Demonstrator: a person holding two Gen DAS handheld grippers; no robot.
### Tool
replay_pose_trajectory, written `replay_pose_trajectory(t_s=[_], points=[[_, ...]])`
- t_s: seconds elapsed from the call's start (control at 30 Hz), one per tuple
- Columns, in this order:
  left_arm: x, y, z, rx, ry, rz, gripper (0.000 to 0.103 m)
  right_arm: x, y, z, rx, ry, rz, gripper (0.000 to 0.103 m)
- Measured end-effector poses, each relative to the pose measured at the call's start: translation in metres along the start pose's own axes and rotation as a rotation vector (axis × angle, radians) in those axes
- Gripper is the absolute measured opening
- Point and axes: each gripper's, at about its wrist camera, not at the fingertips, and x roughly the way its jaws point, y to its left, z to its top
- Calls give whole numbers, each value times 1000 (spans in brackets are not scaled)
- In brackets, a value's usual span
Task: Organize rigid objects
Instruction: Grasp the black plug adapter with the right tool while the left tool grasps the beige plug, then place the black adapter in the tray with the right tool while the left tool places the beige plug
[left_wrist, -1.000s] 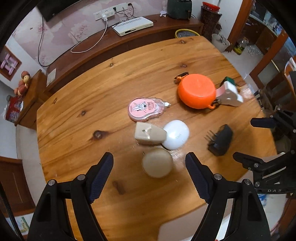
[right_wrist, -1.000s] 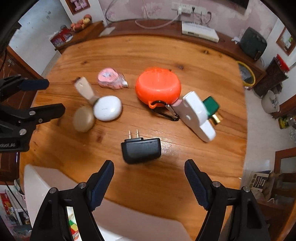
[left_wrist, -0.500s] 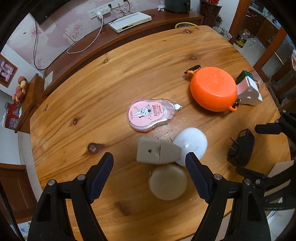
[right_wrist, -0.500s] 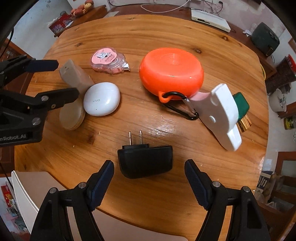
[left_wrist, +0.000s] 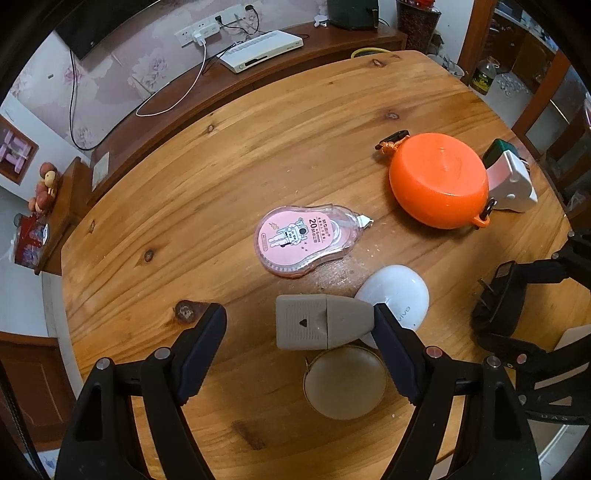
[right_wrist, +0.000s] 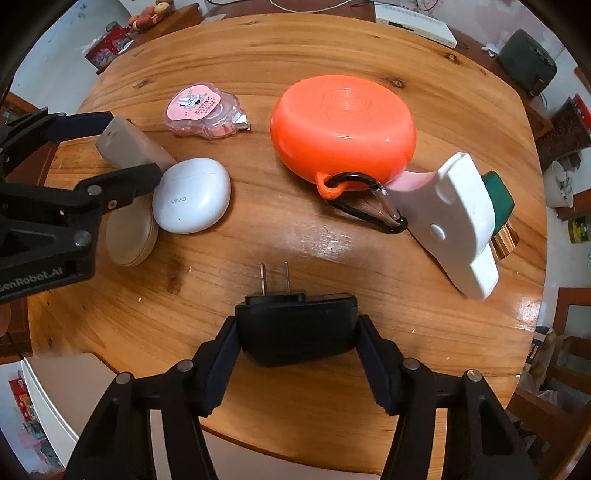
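Both pairs of jaws are closing. The right gripper (right_wrist: 295, 363) has the black charger (right_wrist: 297, 332) between its pads, which look pressed against the charger's two ends, its prongs pointing to the far side. The left gripper (left_wrist: 299, 350) stands wider: its right pad touches the tapered tip of the grey wedge-shaped device (left_wrist: 321, 326), while its left pad is still well apart from the blunt end, so nothing is gripped there.

Just near of the grey device lies a round beige case (left_wrist: 345, 382), and touching its right tip is a white earbud case (right_wrist: 192, 195). A little farther off sits a pink correction tape dispenser (left_wrist: 308, 240). To the right lies an orange round case (right_wrist: 343, 129) with a black carabiner (right_wrist: 369, 206) clipped to its loop, touching a white tool (right_wrist: 454, 221) that covers a green item (right_wrist: 498, 199).

All this rests on a glossy round wooden table (left_wrist: 258, 147). The charger lies close to the near rim; the far half of the table is bare wood. Beyond the far edge runs a dark wooden sideboard (left_wrist: 221, 85) carrying a white box (left_wrist: 262, 50) and a cable, under a floral wall with a socket strip (left_wrist: 207, 26).
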Motion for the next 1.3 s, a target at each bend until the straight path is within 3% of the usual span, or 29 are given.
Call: replay_pose_trajectory(t_s=[0.03,0.1,0.13,0.53,0.9,1.1,1.3], points=[[1,0,0,-2,2,-8,76,-1,0,-1,2,-3,0,62],[2,1,0,-8,-1,-36,53,-2,1,-2,7,-8,2,62],[2,1,0,-9,0,-41,51,-3,-1,-3,10,-9,6,62],[-25,8,-9,-41,-77,-33,51,-33,1,-22,36,-83,31,62],[-116,-3,-36,-43,-157,-40,51,-111,-7,-55,90,-243,90,62],[-172,-16,-62,-57,-194,-66,51,-165,6,-90,94,-361,117,62],[-207,-43,-87,-56,-211,-120,51,-192,18,-141,68,-405,122,62]])
